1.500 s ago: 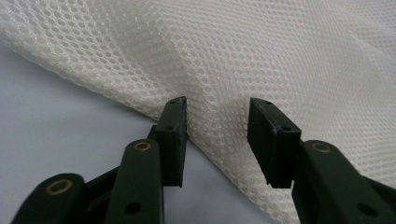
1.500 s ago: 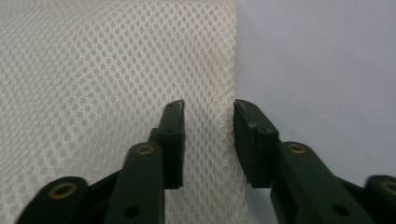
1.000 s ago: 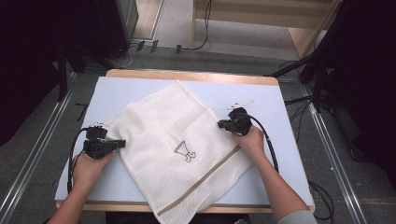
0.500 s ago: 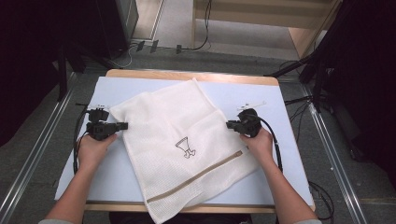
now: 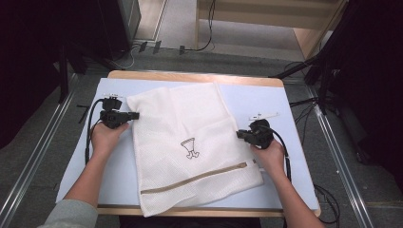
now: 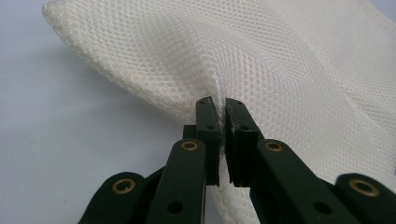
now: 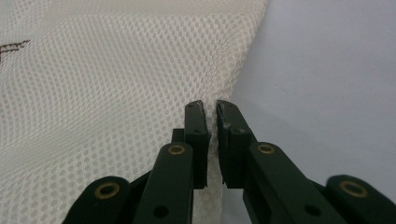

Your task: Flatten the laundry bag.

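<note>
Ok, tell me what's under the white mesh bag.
The mesh laundry bag lies flat on a pale blue mat covering the wooden table. Anything beneath or inside the bag is hidden.

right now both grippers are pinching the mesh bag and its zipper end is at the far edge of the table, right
Not quite. The zipper runs across the near end of the mesh bag, by the person, as the high view shows. The rest holds: the left gripper and right gripper each pinch the bag's edge.

The high view looks forward and down on the table (image 5: 290,102); both gripper views sit close on the bag (image 5: 190,142), shared by all.
</note>
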The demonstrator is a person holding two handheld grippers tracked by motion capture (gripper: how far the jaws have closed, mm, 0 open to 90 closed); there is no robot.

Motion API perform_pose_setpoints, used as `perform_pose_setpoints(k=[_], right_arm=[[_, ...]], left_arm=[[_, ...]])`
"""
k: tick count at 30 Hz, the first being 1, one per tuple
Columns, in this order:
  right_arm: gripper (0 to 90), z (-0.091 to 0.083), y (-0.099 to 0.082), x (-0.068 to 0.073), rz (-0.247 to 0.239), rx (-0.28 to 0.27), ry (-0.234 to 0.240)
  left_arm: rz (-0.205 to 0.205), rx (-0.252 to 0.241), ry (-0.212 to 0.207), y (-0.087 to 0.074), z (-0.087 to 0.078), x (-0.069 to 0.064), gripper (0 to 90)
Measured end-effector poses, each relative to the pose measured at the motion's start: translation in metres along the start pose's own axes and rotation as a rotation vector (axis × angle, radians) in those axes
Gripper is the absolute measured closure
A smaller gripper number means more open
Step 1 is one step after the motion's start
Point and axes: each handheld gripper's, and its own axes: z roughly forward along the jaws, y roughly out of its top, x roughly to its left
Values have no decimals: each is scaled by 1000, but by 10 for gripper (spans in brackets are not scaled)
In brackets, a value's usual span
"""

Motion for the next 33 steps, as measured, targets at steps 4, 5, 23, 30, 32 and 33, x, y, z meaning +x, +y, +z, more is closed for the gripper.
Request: perform_pose_setpoints(k=[4,5,23,30,32,33], right_arm=[[851,-4,-12,8,-12,15,-4],[850,-4,-14,10,-12,21,-6],[713,-16,-32,23,-18,29,21],[529,-25,-29,21,-21,-47,16],[499,-25,-30,21,-26,-54,15],[487,-26,-30,21,-23,-55,12]], left_arm=[[19,-7,-3,7,7,-2,861],[19,-7,-3,7,7,-2,861],[16,-7,-23,13,14,1,657],[45,9,-9,5,0,-4,539],[54,35,-20,-3,-5,-7,536],[58,43,-15,-6,-7,-9,535]])
